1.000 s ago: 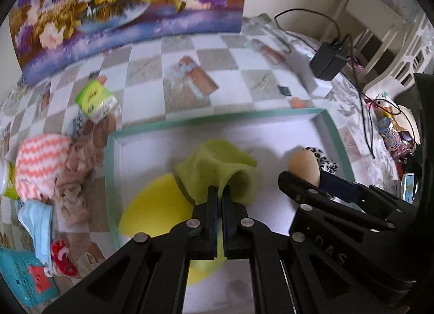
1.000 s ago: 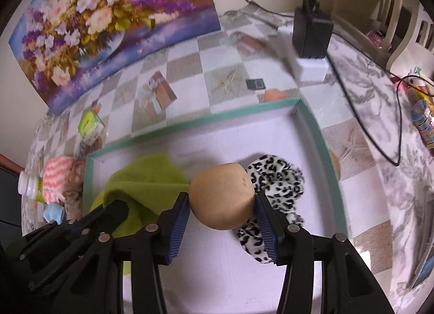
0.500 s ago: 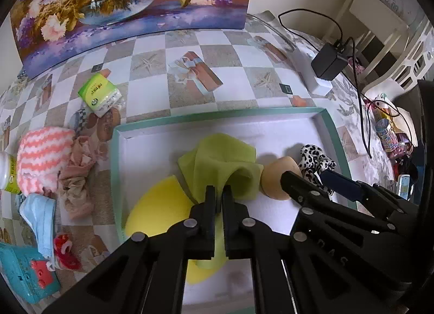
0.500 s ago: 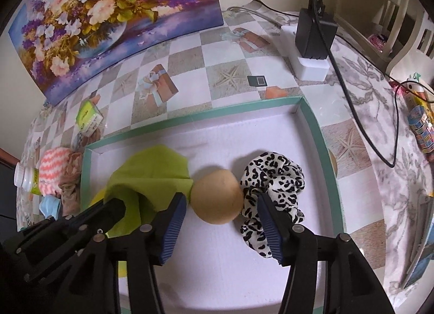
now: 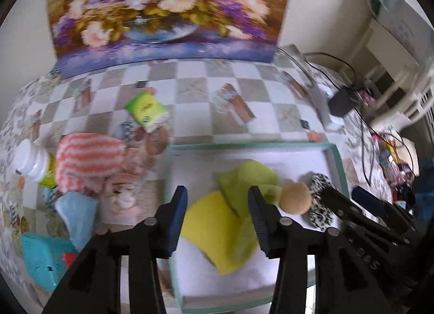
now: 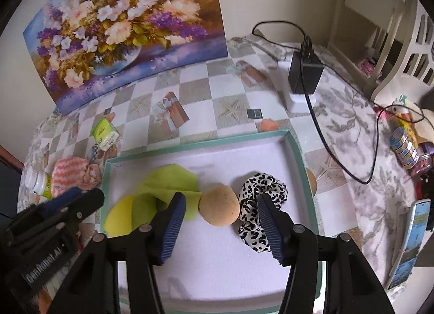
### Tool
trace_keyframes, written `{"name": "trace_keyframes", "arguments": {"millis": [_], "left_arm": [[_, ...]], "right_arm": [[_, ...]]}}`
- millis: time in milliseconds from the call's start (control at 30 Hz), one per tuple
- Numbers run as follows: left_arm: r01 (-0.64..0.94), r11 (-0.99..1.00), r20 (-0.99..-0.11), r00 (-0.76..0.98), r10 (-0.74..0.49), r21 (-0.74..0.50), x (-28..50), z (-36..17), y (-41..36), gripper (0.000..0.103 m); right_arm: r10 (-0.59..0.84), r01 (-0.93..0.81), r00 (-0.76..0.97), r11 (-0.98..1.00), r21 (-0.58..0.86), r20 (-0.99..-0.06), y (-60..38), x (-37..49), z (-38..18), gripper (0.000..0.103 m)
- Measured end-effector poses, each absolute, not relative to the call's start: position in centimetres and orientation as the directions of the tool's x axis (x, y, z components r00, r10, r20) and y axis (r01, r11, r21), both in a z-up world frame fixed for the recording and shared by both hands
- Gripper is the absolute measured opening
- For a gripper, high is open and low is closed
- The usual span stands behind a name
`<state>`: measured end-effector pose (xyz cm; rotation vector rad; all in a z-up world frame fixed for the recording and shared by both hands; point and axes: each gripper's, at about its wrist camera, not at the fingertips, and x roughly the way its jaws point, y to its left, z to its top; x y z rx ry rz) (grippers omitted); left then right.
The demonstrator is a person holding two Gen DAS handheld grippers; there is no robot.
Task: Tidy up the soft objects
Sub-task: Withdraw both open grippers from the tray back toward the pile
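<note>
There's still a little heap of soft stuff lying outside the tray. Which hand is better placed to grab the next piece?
Probably the left. The pink striped knit and the blue cloth lie beside the tray on its left side, nearest the left gripper, whose jaws have just opened and are empty. The right gripper hangs over the tray's far end.
</note>
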<state>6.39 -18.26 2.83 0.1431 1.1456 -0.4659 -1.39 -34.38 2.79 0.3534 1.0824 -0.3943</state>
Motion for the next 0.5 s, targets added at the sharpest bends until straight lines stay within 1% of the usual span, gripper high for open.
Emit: {"name": "trace_keyframes", "arguments": {"millis": [33,100,233,333,400,500], "left_arm": [[0.410,0.905,-0.903,0.337,-0.267,-0.115,6.7,2.8,-17.7,0.049],[0.391,0.914,-0.906,0.341,-0.249,-0.104,7.1,2.5,-17.0,0.058],[0.337,0.937,-0.914,0.345,-0.213,-0.091,8.0,1.8,-15.1,0.065],[0.291,0.953,-0.915,0.356,-0.191,-0.086,8.7,1.4,-13.4,0.078],[0.259,0.963,-0.914,0.370,-0.168,-0.073,9.2,1.2,-12.3,0.091],[0.218,0.975,-0.907,0.399,-0.137,-0.052,9.7,1.2,-10.7,0.098]], "right_arm": [[-0.140,0.474,0.408,0.877,0.079,-0.902,-34.1,-1.3,2.8,0.064],[-0.135,0.466,0.398,0.882,0.073,-0.907,-33.5,-1.1,2.6,0.066],[-0.124,0.452,0.381,0.889,0.068,-0.916,-32.7,-0.7,2.1,0.071],[-0.137,0.452,0.379,0.890,0.054,-0.915,-32.2,-0.5,2.0,0.085],[-0.153,0.456,0.387,0.889,0.044,-0.909,-32.0,-0.5,2.1,0.103],[-0.176,0.461,0.386,0.887,0.024,-0.906,-31.9,-0.5,2.2,0.103]]}}
